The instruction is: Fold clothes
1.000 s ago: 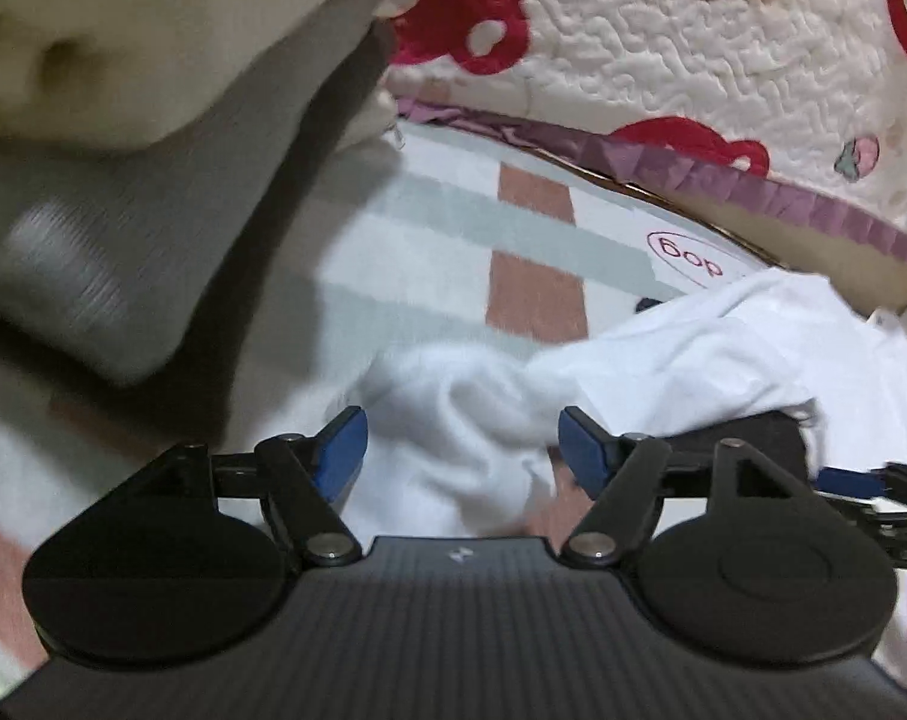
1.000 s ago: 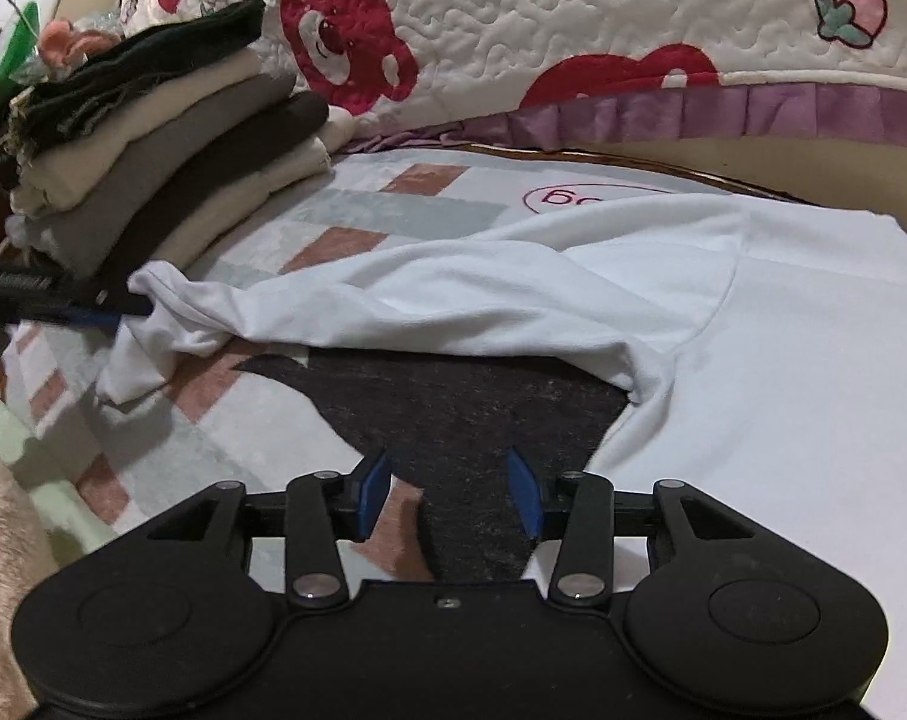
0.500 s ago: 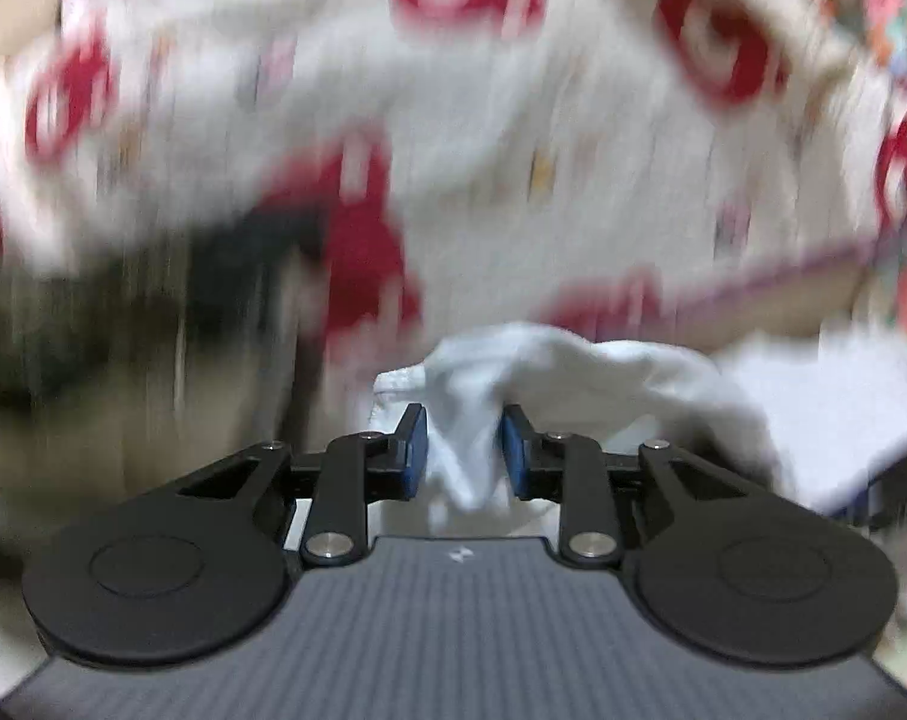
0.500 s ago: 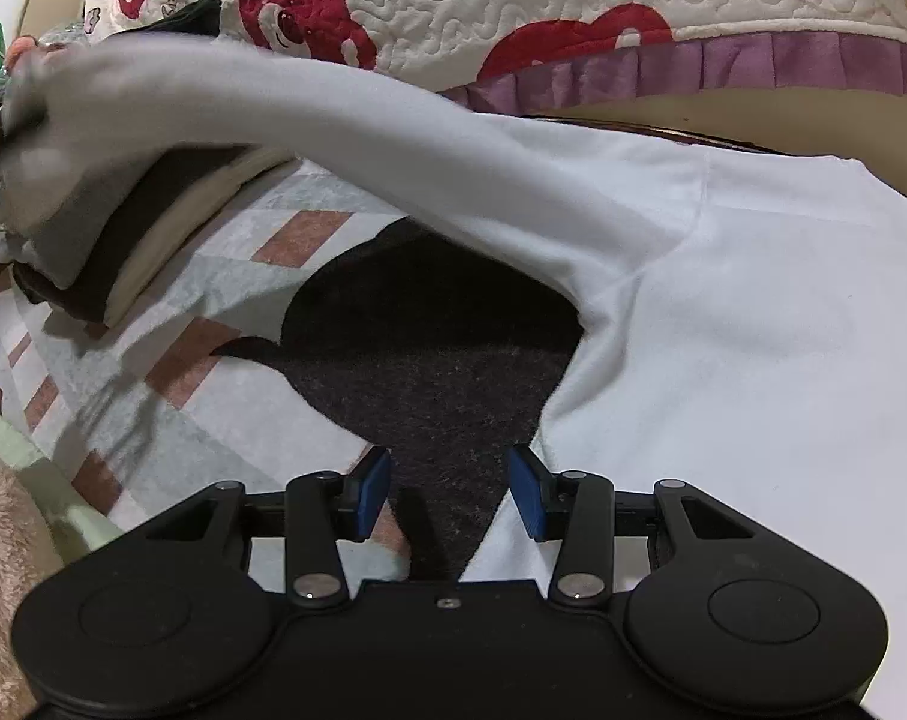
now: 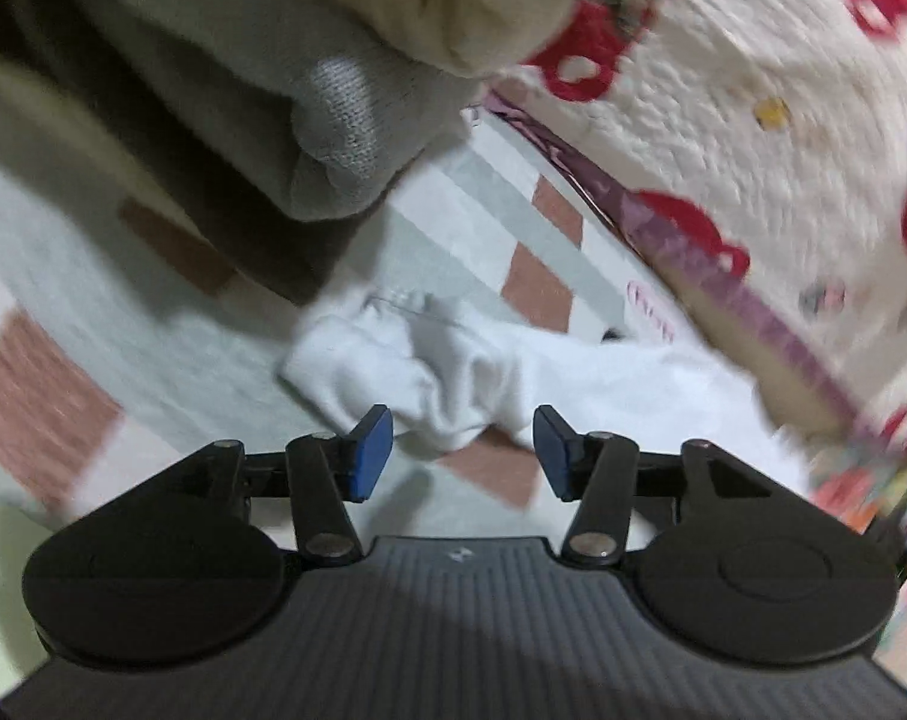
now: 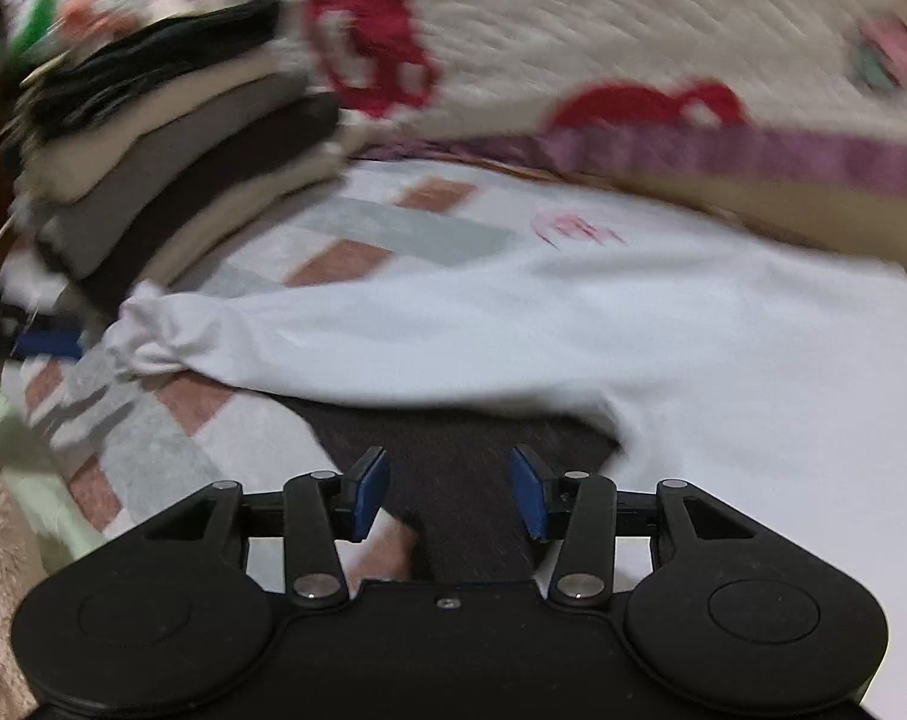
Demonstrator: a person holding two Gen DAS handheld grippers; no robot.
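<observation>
white shirt (image 6: 663,324) flat on checked bed cover (image 6: 393,228), sleeve out to one side, bunched cuff (image 5: 405,372) just past left gripper (image 5: 462,450) | both jaws spread, holding nothing, right gripper (image 6: 450,492) over dark cloth (image 6: 453,438) | step: likely sleeve fold | next: pinch cuff, bring across shirt | folded stack (image 6: 171,144) beside

The left wrist camera sits low and close over the checked white, grey and rust bedsheet (image 5: 465,228), facing the bunched cuff of the white long-sleeved shirt (image 5: 417,360), with the stack of folded beige, grey and dark clothes (image 5: 225,84) looming overhead. The right wrist camera looks from farther back across the same shirt (image 6: 573,324), stack (image 6: 171,156) and cream quilt with red bears (image 6: 573,30).
</observation>
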